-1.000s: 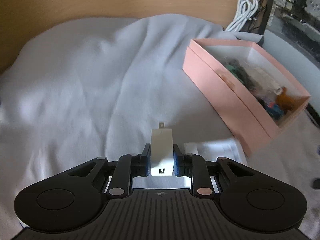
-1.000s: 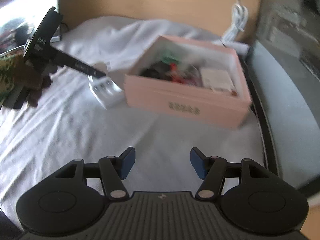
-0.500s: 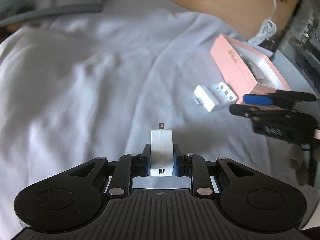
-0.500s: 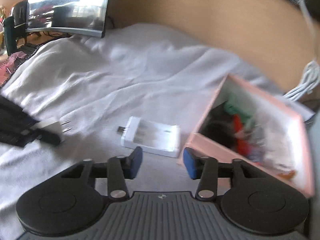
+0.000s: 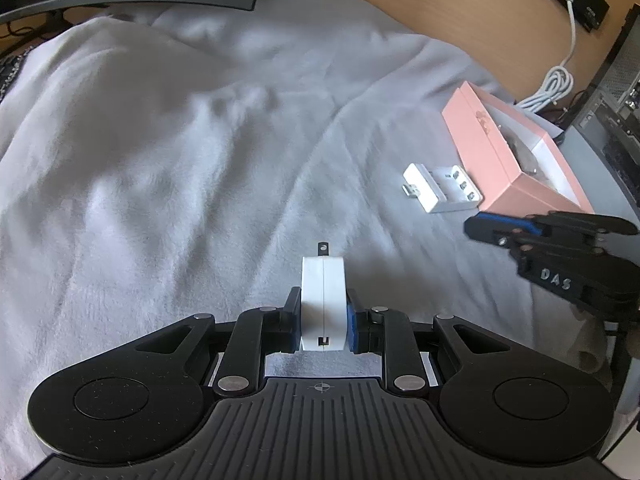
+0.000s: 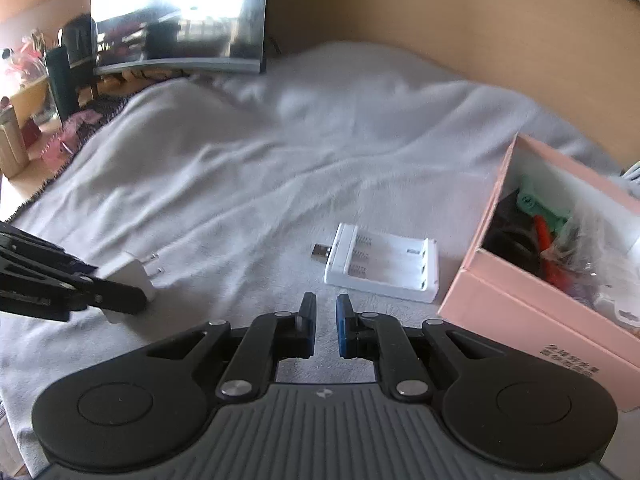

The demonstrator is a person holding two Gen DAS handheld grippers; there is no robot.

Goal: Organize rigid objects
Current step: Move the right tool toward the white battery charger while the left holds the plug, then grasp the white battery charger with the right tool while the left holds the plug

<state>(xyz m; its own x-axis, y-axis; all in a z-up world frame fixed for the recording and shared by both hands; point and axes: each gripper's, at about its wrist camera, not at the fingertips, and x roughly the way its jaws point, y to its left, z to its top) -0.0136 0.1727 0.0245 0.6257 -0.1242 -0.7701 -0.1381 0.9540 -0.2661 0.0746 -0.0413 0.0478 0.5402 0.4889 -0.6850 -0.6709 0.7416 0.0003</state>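
My left gripper (image 5: 323, 300) is shut on a white wall plug adapter (image 5: 323, 292), prongs pointing forward, held just above the white blanket (image 5: 180, 168). In the right wrist view the same adapter (image 6: 132, 276) shows at the left edge in that gripper (image 6: 120, 296). My right gripper (image 6: 325, 312) is shut with nothing between its blue pads. It hovers just short of a white battery charger (image 6: 382, 266) with a USB plug, lying on the blanket beside the open pink box (image 6: 520, 300). The left wrist view shows the right gripper (image 5: 480, 226) near the battery charger (image 5: 438, 192) and the pink box (image 5: 492, 152).
The pink box holds several small items, green, red and black. A monitor (image 6: 180, 20) stands at the blanket's far edge, with clutter (image 6: 24, 120) to its left. A coiled white cable (image 5: 554, 88) and a dark computer case (image 5: 616, 92) lie behind the box.
My right gripper's jaws have closed from wide open to shut, empty, while it swung from facing the box toward the battery charger. My left gripper carried the adapter leftward, away from the box.
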